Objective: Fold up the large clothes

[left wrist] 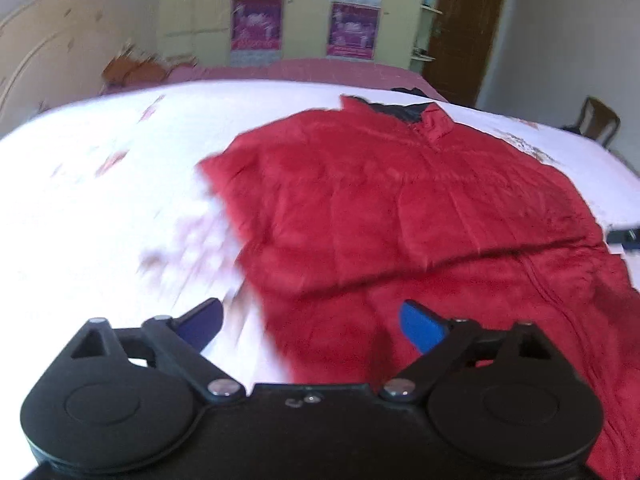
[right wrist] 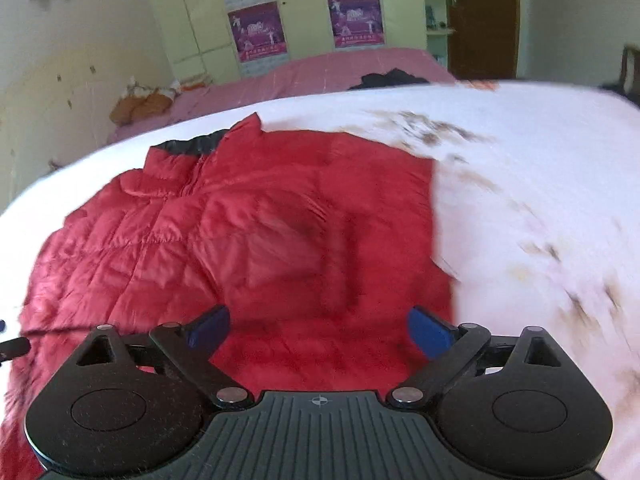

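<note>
A red quilted jacket (left wrist: 400,208) with a dark collar lining lies spread flat on a white patterned bedsheet (left wrist: 100,200). It also shows in the right wrist view (right wrist: 260,220), collar toward the far side. My left gripper (left wrist: 312,320) is open and empty, hovering above the jacket's near left edge. My right gripper (right wrist: 320,328) is open and empty, hovering above the jacket's near right part. Both views are motion-blurred.
A pink-covered bed (right wrist: 320,68) stands behind, with orange cushions (right wrist: 140,104) and a dark garment (right wrist: 392,78) on it. Cupboards with purple posters (right wrist: 256,30) line the back wall. A brown door (right wrist: 484,16) and a wooden chair (left wrist: 596,120) are at right.
</note>
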`<state>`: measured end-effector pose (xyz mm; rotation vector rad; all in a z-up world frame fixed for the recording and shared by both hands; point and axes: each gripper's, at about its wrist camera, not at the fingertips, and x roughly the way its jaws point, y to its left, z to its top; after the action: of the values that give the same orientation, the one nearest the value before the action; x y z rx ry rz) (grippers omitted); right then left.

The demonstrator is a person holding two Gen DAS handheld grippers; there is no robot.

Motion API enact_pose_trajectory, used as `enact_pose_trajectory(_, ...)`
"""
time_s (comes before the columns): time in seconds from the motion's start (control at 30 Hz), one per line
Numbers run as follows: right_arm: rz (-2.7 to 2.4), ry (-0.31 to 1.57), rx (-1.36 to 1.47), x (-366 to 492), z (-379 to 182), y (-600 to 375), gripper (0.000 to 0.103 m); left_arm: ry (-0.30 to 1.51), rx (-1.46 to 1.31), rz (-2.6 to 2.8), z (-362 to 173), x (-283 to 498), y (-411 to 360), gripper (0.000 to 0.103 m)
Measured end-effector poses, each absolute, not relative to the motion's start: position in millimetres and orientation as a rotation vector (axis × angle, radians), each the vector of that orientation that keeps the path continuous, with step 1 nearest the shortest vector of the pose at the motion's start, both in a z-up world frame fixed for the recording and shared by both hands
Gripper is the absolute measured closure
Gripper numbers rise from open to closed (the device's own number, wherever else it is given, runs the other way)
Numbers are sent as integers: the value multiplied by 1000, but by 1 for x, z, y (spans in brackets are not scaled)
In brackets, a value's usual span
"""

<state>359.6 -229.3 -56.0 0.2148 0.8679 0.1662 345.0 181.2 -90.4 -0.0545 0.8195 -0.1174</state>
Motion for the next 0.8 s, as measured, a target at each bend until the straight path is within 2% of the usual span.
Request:
enact_pose_trajectory(0.13,187,890,318,309,-58,-283,9,855,-126,-134,-92,296,201,24)
enact_pose_trajectory(0.2,197,905,357,284,-62,-305,17,872,-145,-144,-95,272,205,30)
enact_pose_trajectory(0.27,194,938,386,263,-67,-320,33,896,-135,-128,-99,250,203,34)
enact_pose_trajectory(0.3,190,957,396,253,-71,-327,35,897,-131,-124,-101,238,201,35)
enact_pose_trajectory(0.43,222,969,482,212,-75,-352,37,893,-199,-138,-102,196,201,36)
enact_pose_trajectory(0.53,282,973,549,189,-76,-362,37,891,-319,-178,-103,173,207,43)
enact_pose_trajectory(0.63,352,976,618,168,-78,-367,37,882,-526,-244,-110,152,220,54)
enact_pose_trajectory(0.73,414,998,707,158,-86,-371,61,847,-646,-301,-122,138,225,55)
enact_pose_trajectory(0.8,429,991,751,156,-90,-375,65,824,-684,-292,-129,135,223,57)
